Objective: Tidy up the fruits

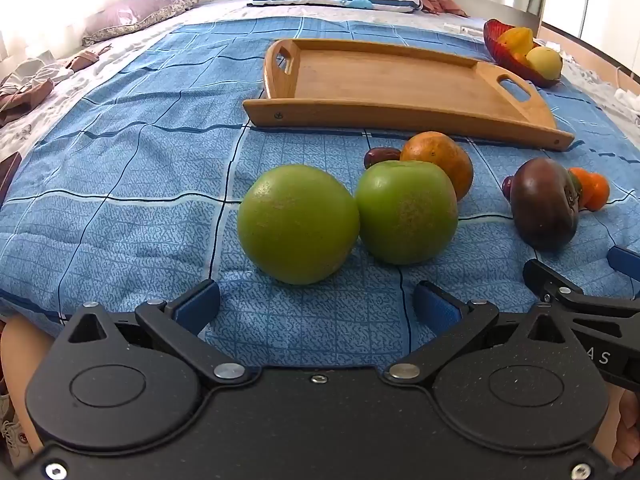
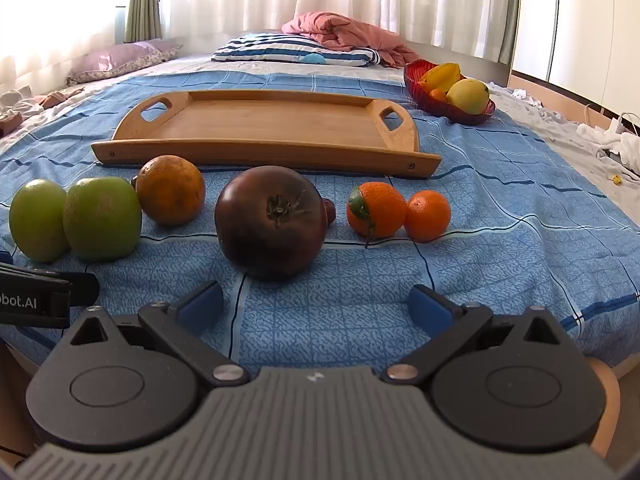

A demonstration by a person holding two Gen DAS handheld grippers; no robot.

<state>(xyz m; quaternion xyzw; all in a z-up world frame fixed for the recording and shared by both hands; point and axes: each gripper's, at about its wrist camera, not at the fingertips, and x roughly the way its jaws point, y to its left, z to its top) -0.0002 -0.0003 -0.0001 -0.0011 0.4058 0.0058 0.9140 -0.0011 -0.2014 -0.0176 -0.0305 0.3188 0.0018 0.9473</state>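
Left of frame: two green fruits [image 2: 74, 220] touching, likely to roll if nudged. Centre: dark tomato [image 2: 271, 220] on soft blue quilt [image 2: 500, 248], unsteady. Right: two tangerines [image 2: 400, 214]. Upper middle: bare wooden tray [image 2: 264, 160]. Left gripper [image 1: 316, 306], right gripper [image 2: 316, 306]: both spread wide, empty.

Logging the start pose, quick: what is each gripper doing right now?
Left gripper: open, holding nothing, just short of the two green fruits.
Right gripper: open, holding nothing, just short of the dark tomato.
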